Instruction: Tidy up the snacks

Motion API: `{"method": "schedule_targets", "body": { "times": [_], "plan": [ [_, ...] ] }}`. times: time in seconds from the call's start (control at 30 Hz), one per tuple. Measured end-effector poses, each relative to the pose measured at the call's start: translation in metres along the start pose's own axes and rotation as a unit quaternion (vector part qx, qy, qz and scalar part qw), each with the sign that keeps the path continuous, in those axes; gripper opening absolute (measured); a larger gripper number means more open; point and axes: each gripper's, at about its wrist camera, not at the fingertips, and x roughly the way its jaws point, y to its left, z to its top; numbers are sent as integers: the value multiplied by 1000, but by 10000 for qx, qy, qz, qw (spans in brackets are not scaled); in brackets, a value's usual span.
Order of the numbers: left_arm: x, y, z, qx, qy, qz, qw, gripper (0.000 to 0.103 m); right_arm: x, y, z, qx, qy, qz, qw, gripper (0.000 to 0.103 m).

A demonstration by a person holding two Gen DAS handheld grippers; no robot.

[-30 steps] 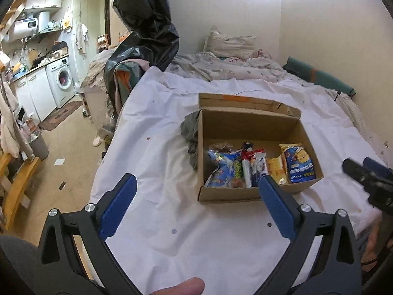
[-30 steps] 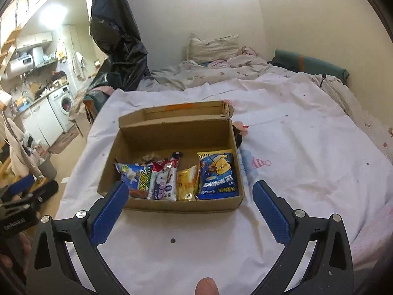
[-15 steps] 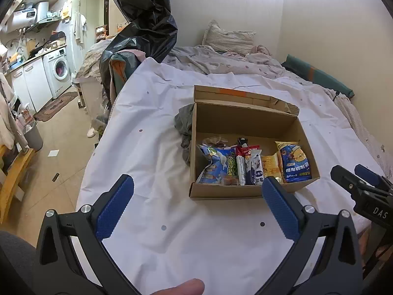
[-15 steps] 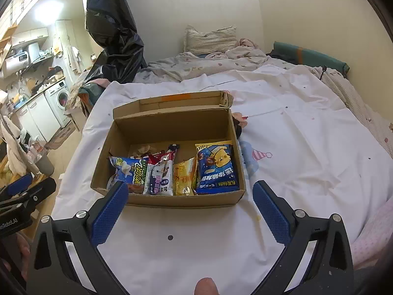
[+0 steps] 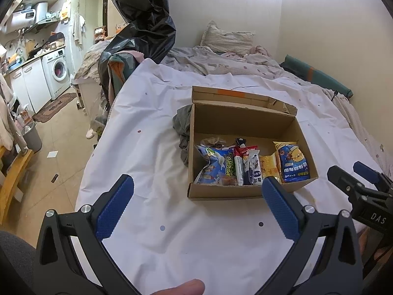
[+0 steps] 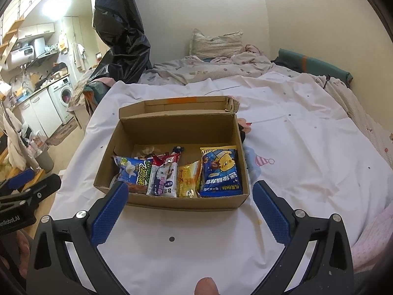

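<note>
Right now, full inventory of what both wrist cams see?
cardboard box: 1, brown, open, centre of the white sheet
snack packets: at least 5, blue, white, red and yellow, in the box's near half
dark blue packet: 1, at the right end of the row
white sheet: 1, white with small dots, covers the bed
grey cloth: 1, bunched against the box's left wall
pillow: 1, pale, at the far wall
black plastic bag: 1, beside the bed
washing machine: 1, white, kitchen area
left gripper: blue pads, open
right gripper: blue pads, open
</note>
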Motion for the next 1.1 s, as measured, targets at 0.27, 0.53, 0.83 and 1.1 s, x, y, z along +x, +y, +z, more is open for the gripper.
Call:
{"method": "schedule_targets", "body": {
  "times": [0.27, 0.53, 0.83, 1.1],
  "plan": [
    [-2, -1, 0, -21, -41, 8, 10000, 103, 2, 1, 0, -8, 24, 0, 10000, 103],
    [-2, -2, 1, -30, -29, 28, 10000, 103, 0, 1, 0, 17, 29, 19, 10000, 103],
    [-3, -1, 1, -88, -43, -35, 9999, 103, 0, 0, 1, 42, 30, 32, 10000, 103],
    [-1, 2, 1, -162, 14, -20, 9999, 103, 0, 0, 1, 38, 28, 19, 10000, 103]
  ]
}}
